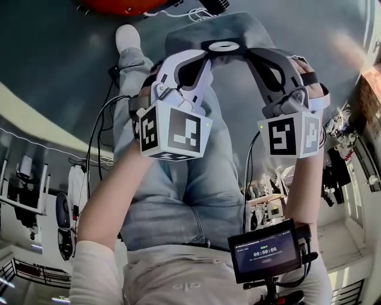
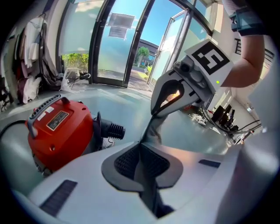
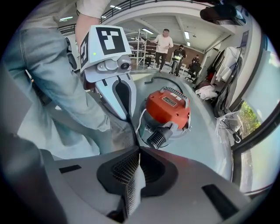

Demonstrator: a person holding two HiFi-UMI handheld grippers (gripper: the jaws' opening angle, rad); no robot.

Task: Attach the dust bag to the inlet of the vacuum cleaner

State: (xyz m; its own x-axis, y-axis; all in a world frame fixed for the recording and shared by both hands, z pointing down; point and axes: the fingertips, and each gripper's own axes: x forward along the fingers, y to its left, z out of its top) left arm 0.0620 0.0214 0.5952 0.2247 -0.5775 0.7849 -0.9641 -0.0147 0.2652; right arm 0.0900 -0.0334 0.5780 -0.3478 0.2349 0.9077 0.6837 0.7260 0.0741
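Both jaw sets are fully closed, each pinching cloth. The left hand-held gripper clamps one side of the grey fabric dust bag. In the left gripper view a thin fold of the bag runs up out of the closed jaws. The right hand-held gripper clamps the opposite side. In its own view the pads are shut on a grey edge of the bag.

From the head view I see the bag stretched between the two grippers, held in the air above the grey-blue floor. Its white oval ring sits between the jaw tips and faces up at the camera.

The red drum-shaped vacuum cleaner stands on the floor beyond the bag, clear of it and only partly in frame from the head. It shows in full in the left gripper view and the right gripper view. Its black ribbed port sticks out low on the side toward the grippers, also visible at. The bag is not touching the port.

Each gripper sees the other across the bag: the right one from the left gripper view, the left one from the right gripper view.
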